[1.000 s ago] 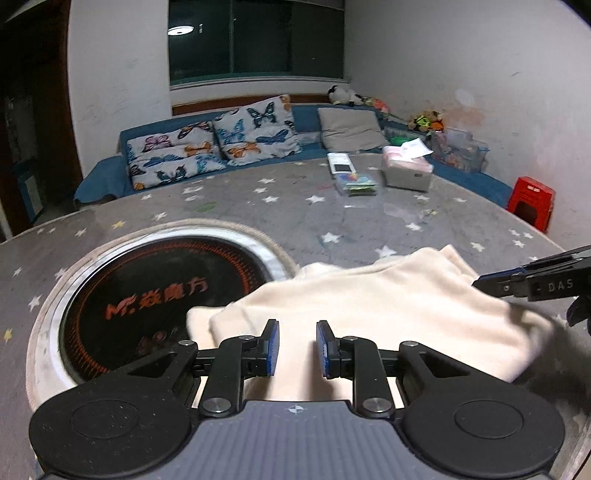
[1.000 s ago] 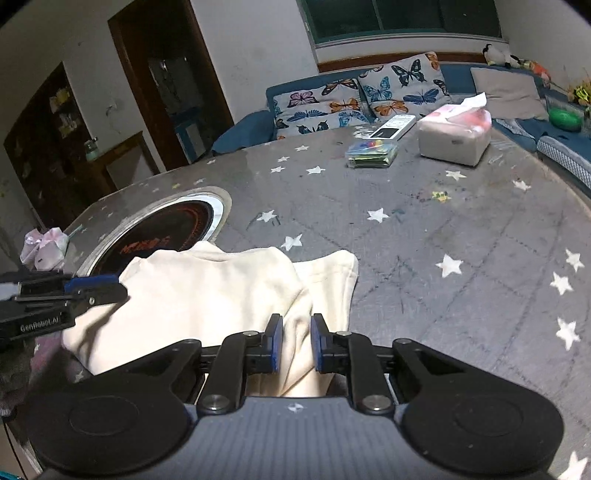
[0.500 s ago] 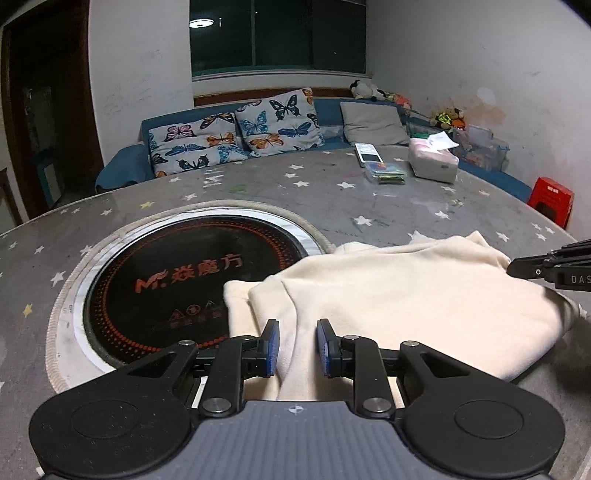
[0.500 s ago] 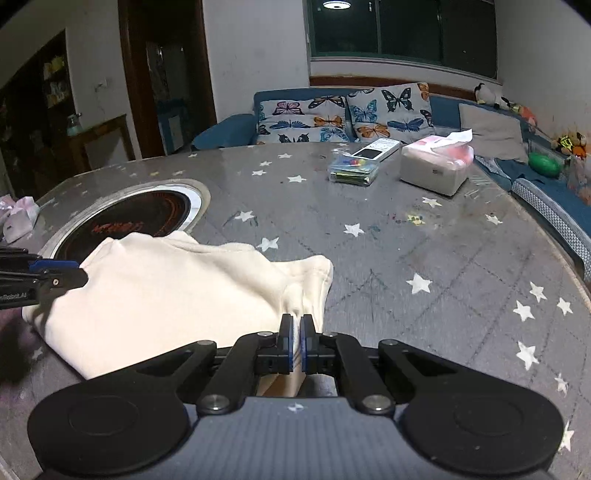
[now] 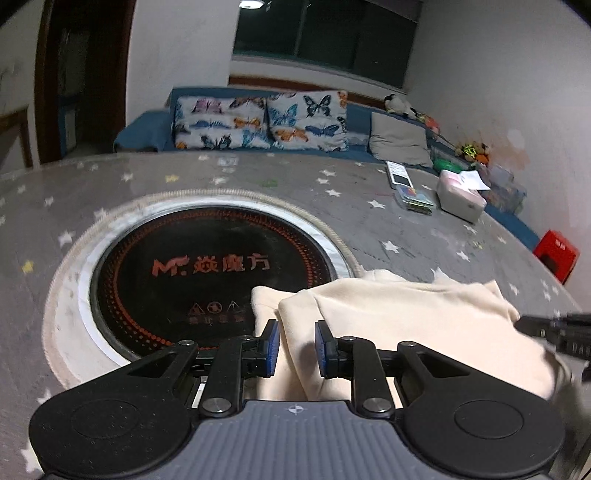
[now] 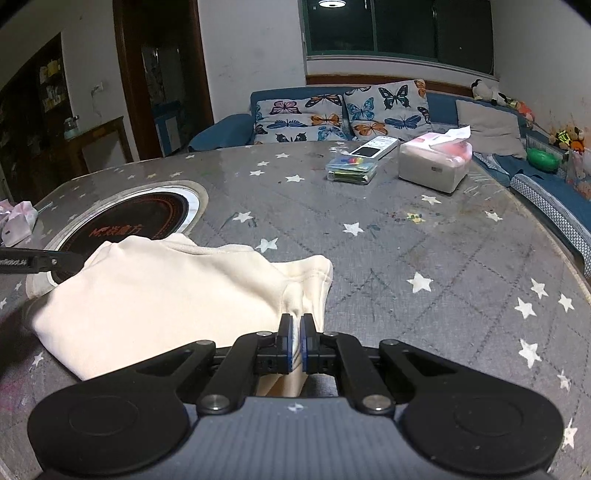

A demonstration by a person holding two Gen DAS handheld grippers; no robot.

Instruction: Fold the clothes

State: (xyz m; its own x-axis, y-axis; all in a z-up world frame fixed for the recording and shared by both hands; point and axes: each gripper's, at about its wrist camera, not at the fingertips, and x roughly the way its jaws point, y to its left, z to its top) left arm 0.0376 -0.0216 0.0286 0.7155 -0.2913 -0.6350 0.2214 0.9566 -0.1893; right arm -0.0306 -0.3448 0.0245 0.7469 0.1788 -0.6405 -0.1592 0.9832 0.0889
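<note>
Cream garment [image 6: 155, 295]: right tool [image 6: 295, 334] clamps it, left tool [image 5: 295, 347] closing around it beside "MF" cooktop [image 5: 207, 269].

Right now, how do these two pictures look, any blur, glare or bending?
Left wrist view: smeared, the cushions and table stars soft. Right wrist view: sharper, the tissue box crisp. Both: fisheye bends the table edge, and the ceiling lamp glares in the window.
</note>
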